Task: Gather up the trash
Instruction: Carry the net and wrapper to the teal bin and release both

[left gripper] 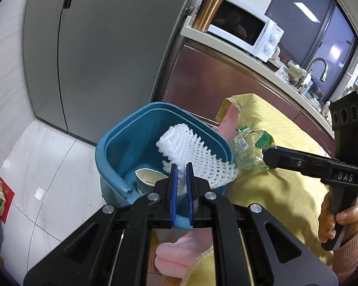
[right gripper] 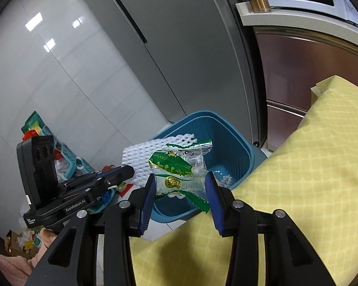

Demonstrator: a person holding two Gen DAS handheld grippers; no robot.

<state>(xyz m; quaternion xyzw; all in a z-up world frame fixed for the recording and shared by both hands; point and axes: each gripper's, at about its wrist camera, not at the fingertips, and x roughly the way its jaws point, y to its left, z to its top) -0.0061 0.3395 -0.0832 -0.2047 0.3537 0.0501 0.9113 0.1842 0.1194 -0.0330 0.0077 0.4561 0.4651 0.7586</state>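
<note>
A blue trash bin (left gripper: 112, 157) stands on the floor beside a yellow-covered table edge; it also shows in the right wrist view (right gripper: 236, 147). My left gripper (left gripper: 181, 166) is shut on a white foam net (left gripper: 188, 152) and holds it over the bin's rim. A paper cup (left gripper: 148, 178) lies inside the bin. My right gripper (right gripper: 180, 177) is shut on a clear green-printed snack wrapper (right gripper: 179, 166) and holds it just above the bin. The wrapper (left gripper: 250, 147) and the right gripper also show at the right of the left wrist view.
A grey refrigerator (left gripper: 95, 47) stands behind the bin. A counter with a white microwave (left gripper: 245, 31), a copper tumbler (left gripper: 208, 9) and a sink tap (left gripper: 319, 66) runs to the right. The yellow cloth (right gripper: 310, 166) covers the table. Clutter (right gripper: 66, 162) lies on the floor at the left.
</note>
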